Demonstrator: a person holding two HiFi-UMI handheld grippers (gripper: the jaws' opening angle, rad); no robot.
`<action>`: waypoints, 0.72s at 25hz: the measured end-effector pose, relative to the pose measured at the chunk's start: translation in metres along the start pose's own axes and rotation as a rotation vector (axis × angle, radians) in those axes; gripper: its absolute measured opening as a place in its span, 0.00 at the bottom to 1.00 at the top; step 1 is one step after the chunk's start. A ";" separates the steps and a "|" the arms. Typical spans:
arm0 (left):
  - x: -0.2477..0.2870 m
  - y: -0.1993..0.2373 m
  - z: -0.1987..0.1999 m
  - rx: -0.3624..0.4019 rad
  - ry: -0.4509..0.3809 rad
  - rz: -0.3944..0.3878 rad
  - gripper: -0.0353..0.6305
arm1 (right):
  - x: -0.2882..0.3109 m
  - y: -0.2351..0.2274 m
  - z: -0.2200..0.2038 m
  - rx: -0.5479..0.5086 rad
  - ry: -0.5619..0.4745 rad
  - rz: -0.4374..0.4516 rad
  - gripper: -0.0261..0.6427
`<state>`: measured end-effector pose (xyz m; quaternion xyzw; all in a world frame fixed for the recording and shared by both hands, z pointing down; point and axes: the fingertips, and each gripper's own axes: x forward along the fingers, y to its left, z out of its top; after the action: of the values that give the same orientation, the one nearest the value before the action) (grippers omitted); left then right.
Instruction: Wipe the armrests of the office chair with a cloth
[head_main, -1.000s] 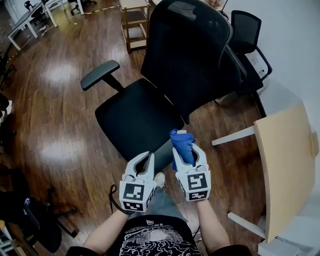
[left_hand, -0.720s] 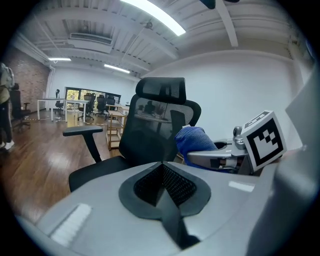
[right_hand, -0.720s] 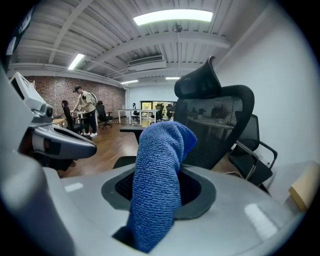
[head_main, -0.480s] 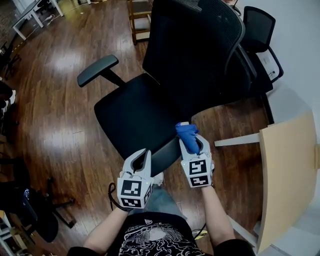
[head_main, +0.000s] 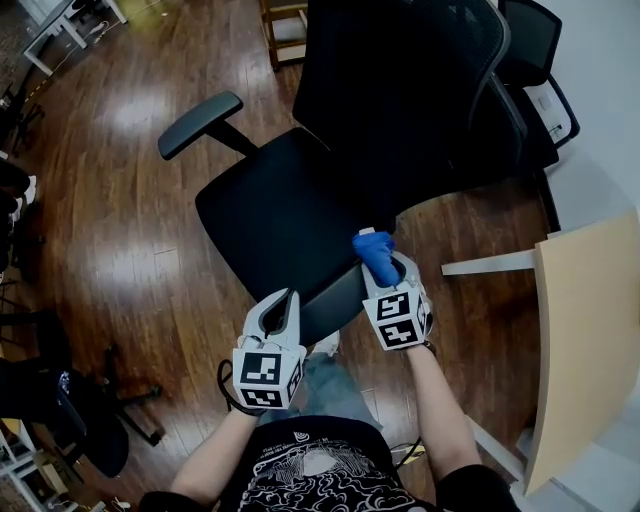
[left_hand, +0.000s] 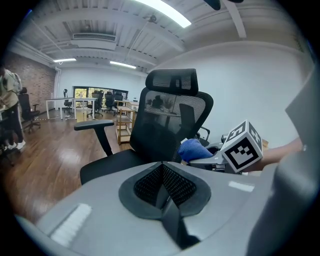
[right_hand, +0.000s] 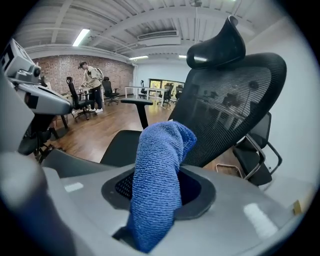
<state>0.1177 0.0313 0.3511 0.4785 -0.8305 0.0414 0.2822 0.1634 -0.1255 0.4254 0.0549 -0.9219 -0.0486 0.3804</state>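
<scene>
Holding entry, office chair wipe-down, 2 grippers in view.

1. Right gripper (head_main: 386, 268) (right_hand: 160, 186): clenched on a blue terry cloth (head_main: 372, 250) (right_hand: 158, 167), which stands up out of the jaws in a folded hump. From the head view the cloth lies over the rear end of the near dark grey armrest (head_main: 335, 303); contact with the pad cannot be told. Compared with 1 s ago, this gripper sits farther forward, nearer the chair back, and ahead of the left gripper instead of level with it.

2. Left gripper (head_main: 279, 305) (left_hand: 162, 176): jaws closed together, nothing between them. It hangs just beside the front end of the near armrest, in much the same spot as 1 s ago.

3. Black mesh-back office chair (head_main: 275, 215): seat between the 2 armrests; far black padded armrest (head_main: 200, 123) well apart from both grippers.

4. Surroundings: glossy dark wooden floor (head_main: 110, 250); pale wooden desk top (head_main: 585, 340) at right; second black chair (head_main: 530, 35) behind; person (right_hand: 91, 80) standing far off in the right gripper view.
</scene>
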 end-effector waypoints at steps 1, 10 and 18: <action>-0.002 0.004 -0.002 0.000 0.005 -0.003 0.06 | 0.000 0.002 0.000 0.002 0.004 -0.007 0.26; -0.022 0.024 -0.011 0.035 0.032 -0.078 0.06 | -0.009 0.030 -0.001 0.003 0.038 -0.077 0.26; -0.033 0.040 -0.012 0.055 0.038 -0.138 0.06 | -0.021 0.074 0.002 0.021 0.049 -0.103 0.26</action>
<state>0.1025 0.0829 0.3522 0.5413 -0.7886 0.0536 0.2867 0.1721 -0.0493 0.4195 0.1076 -0.9087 -0.0573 0.3992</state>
